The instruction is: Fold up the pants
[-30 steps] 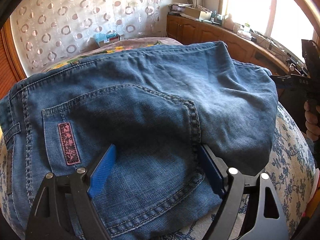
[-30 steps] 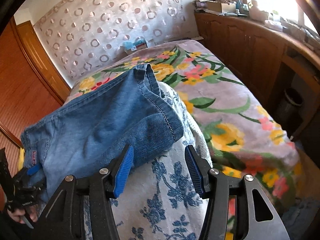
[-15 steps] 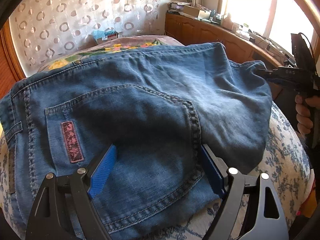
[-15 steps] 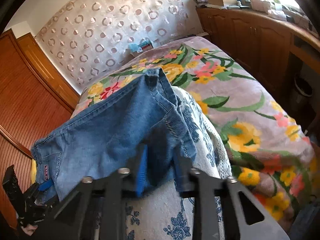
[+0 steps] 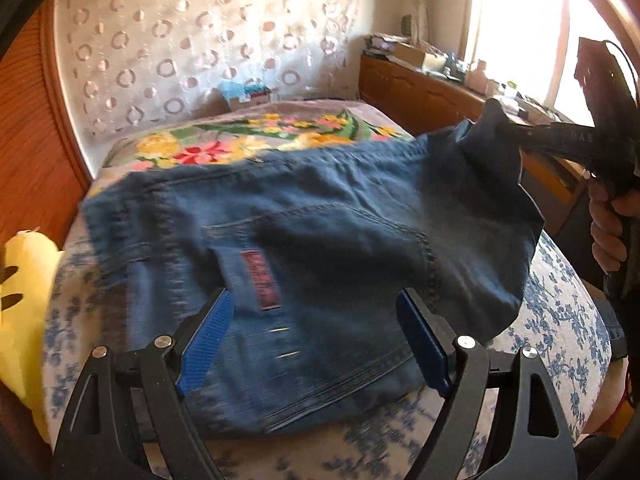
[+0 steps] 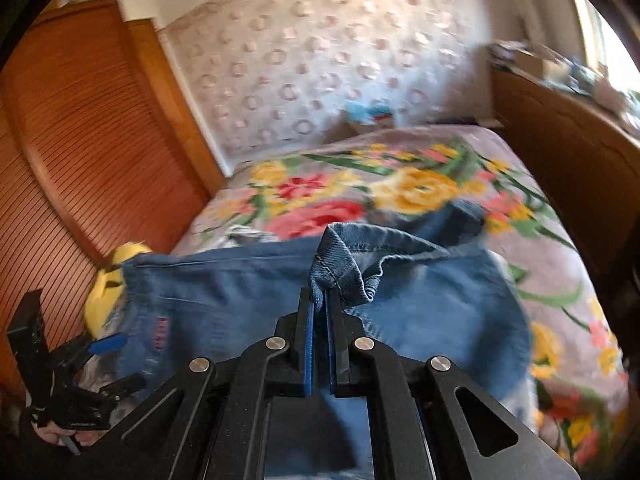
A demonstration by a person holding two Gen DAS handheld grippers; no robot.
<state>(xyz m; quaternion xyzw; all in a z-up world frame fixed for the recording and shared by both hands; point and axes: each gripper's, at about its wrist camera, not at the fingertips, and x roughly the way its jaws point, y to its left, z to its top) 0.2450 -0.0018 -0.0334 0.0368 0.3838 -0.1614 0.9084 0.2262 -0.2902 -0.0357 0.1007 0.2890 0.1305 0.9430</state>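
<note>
Blue jeans [image 5: 320, 240] lie spread over a white quilt with blue flowers [image 5: 560, 320], back pocket and its pink label [image 5: 260, 280] facing up. My left gripper [image 5: 316, 336] hovers just above the pocket, open, with the denim below its blue pads and nothing pinched. In the right wrist view it shows at the lower left [image 6: 108, 360]. My right gripper [image 6: 319, 312] is shut on a bunched hem edge of the jeans [image 6: 340, 264] and holds it lifted. From the left wrist view the right gripper [image 5: 516, 136] lifts the jeans' right corner.
A flowered bedspread [image 6: 400, 188] covers the bed beyond the jeans. A yellow plush toy [image 5: 24, 300] lies at the left edge. Wooden cabinets [image 5: 420, 96] with clutter run along the right, a slatted wooden door [image 6: 80, 140] stands left, and a box [image 5: 244, 94] sits at the wall.
My right gripper closed on the jeans' edge and rose, lifting that corner. My left gripper stayed open and drew back and up, so more bed and the yellow toy show.
</note>
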